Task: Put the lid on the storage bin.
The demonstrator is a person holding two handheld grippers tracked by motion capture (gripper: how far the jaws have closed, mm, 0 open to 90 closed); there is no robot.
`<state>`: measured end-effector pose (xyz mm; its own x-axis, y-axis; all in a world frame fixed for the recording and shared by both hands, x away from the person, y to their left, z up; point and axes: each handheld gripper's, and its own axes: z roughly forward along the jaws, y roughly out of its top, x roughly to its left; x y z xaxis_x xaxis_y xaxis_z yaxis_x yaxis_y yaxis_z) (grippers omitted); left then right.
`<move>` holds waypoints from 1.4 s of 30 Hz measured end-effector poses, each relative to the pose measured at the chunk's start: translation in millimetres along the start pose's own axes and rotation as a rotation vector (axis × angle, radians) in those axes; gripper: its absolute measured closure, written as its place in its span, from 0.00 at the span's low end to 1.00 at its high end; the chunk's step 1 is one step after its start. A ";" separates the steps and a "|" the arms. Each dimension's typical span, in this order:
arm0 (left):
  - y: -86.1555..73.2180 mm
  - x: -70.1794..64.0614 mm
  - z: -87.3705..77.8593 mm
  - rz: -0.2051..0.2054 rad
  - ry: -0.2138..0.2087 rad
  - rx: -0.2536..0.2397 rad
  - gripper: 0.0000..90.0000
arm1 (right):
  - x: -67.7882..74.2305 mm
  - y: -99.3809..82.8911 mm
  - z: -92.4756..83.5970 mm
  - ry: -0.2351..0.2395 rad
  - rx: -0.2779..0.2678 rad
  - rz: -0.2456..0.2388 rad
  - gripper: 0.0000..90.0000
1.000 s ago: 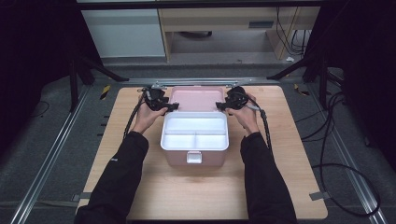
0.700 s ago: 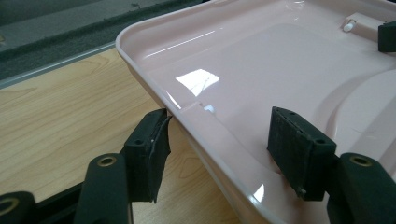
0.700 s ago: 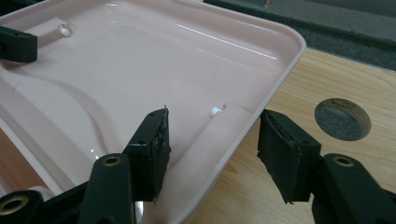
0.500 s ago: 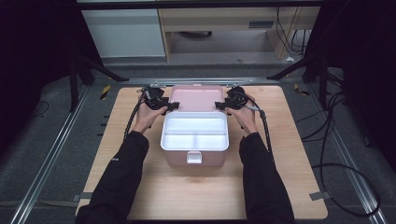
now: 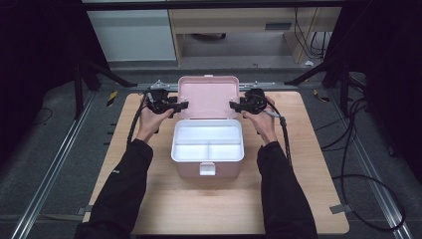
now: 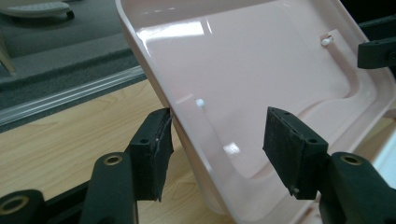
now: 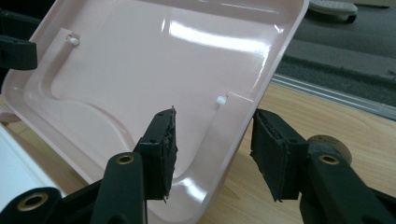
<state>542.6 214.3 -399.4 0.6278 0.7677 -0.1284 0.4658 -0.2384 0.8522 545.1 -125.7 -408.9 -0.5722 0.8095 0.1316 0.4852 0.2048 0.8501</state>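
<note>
at the pink box lid, my left gripper and right gripper straddle its side edges, jaws just closing, not yet clenched.

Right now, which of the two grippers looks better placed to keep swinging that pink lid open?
Probably the left gripper: one pad seems to touch the pink lid's edge. The right gripper's jaws straddle their edge with gaps either side.

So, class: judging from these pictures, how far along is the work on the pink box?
Done: the pink lid stands raised behind the box, showing the white tray inside. In hand: the left gripper and right gripper straddle the lid's side edges, jaws just closing, pads not clearly pressing. Left, probably: letting go of the lid, then dealing with the tray.
</note>
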 end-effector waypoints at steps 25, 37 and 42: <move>19.5 -34.7 -55.6 0.117 0.010 -0.093 0.51 | 26.9 23.8 -61.7 0.001 -0.132 -0.079 0.59; 2.6 -54.4 -77.4 0.180 0.017 -0.070 0.58 | 48.6 20.2 -94.0 -0.033 -0.086 -0.156 0.67; -3.0 -61.0 -87.7 0.198 0.017 -0.055 0.63 | 55.1 14.0 -107.7 -0.024 -0.071 -0.180 0.74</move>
<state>448.2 220.3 -349.6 0.6929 0.7191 0.0526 0.2991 -0.3531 0.8865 449.2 -137.5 -334.8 -0.6292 0.7763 -0.0370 0.3283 0.3086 0.8928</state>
